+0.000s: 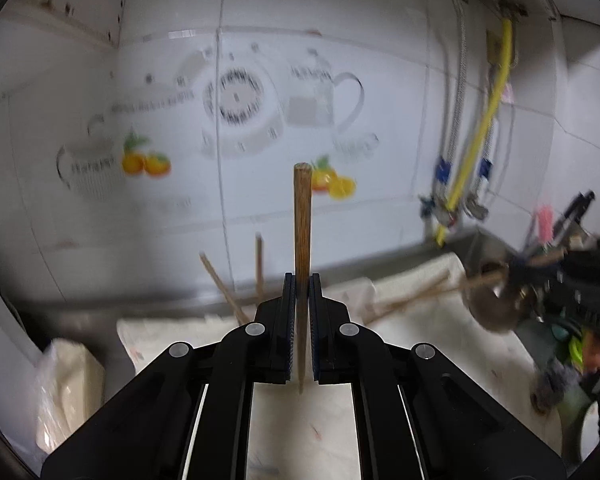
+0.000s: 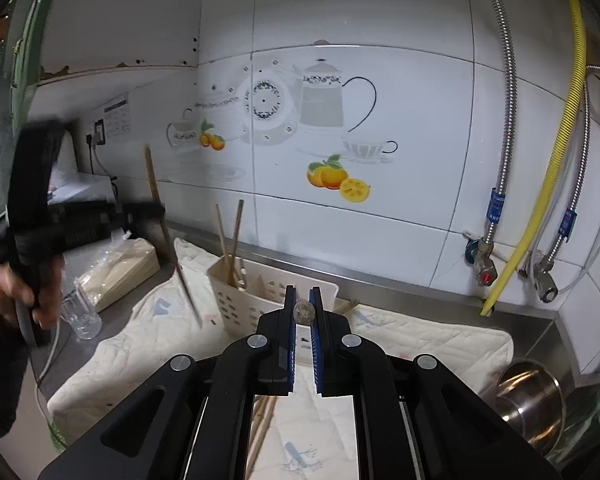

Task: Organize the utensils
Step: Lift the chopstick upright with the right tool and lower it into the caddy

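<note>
On the bench's cloth (image 2: 440,336), sorting is partly done.
Two chopsticks stand in the white basket (image 2: 236,300) near the wall; the left claw (image 1: 299,280) is clenched on another chopstick (image 1: 302,232), upright. The right claw (image 2: 305,294) pinches a small, unclear object; more chopsticks (image 2: 262,428) lie loose beneath it.

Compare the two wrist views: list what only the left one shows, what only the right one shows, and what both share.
Only the left wrist view shows the left gripper head-on, shut on an upright chopstick, and the right gripper's dark, blurred body at its right edge.

Only the right wrist view shows the right gripper shut on a small round clear-looking end piece, the white slotted basket, a drinking glass, a steel pot and the left hand.

Both show the quilted cloth, chopsticks standing in the basket, the teapot-and-oranges tiles and the yellow hose.
</note>
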A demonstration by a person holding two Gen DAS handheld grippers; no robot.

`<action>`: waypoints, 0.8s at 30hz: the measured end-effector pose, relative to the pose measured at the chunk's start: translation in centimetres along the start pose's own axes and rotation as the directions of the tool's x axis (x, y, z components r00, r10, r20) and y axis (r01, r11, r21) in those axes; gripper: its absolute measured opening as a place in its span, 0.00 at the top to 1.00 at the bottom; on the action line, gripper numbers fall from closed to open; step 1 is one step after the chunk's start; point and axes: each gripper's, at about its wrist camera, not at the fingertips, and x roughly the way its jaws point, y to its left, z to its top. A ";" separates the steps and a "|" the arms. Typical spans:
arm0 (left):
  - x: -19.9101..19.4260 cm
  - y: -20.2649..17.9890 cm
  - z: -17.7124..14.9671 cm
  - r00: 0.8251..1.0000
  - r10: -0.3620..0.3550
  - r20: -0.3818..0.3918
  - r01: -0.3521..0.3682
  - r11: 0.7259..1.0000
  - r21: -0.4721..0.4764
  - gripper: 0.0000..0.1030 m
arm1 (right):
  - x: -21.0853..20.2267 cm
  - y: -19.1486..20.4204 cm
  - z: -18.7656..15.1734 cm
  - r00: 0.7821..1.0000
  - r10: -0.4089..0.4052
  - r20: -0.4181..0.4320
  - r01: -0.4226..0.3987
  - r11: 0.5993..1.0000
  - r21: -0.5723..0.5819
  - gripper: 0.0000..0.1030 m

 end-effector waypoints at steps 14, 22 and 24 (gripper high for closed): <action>5.2 1.9 2.2 0.997 0.071 0.011 -0.071 0.997 -0.034 0.95 | 4.5 -1.8 0.8 0.995 -0.002 -0.095 0.001 1.000 -0.005 0.94; 7.6 3.5 -0.7 0.994 0.084 -0.075 -0.089 0.994 -0.063 0.94 | 7.9 -1.1 1.2 0.986 0.023 -0.168 -0.024 1.000 -0.003 0.94; 7.7 3.4 -1.1 0.993 0.085 -0.085 -0.090 0.994 -0.059 0.93 | 8.7 -1.1 1.3 0.985 0.018 -0.171 -0.018 1.000 0.002 0.94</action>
